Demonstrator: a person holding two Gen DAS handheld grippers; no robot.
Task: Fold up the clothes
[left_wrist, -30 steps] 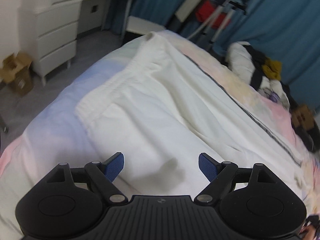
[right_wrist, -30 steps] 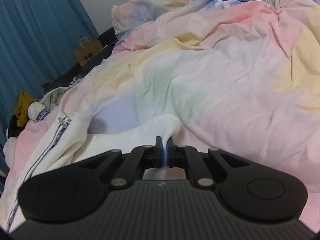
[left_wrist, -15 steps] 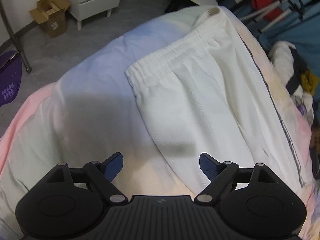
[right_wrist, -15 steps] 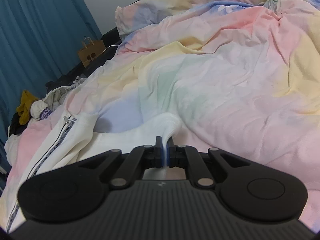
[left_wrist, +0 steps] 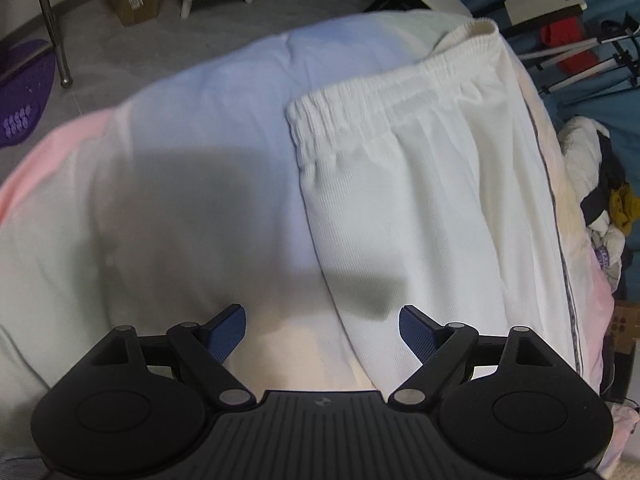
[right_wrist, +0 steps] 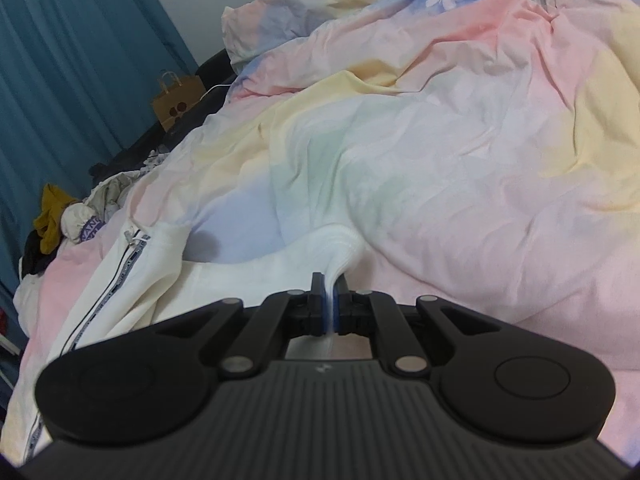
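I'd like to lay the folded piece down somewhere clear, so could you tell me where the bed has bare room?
Bare duvet lies left of the white trousers, out to the bed's edge. More lies beyond the cuff pinched in the right gripper, up to the pillow. It is crowded along the clothes pile beside the curtain.

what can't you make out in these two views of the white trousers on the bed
- Left wrist view: the white trousers run under the left gripper, so their lower legs are hidden.
- Right wrist view: the hem shut in the right gripper is covered by its fingers.
- Side stripe lettering: too small to read.
- Clothes pile: items indistinct.
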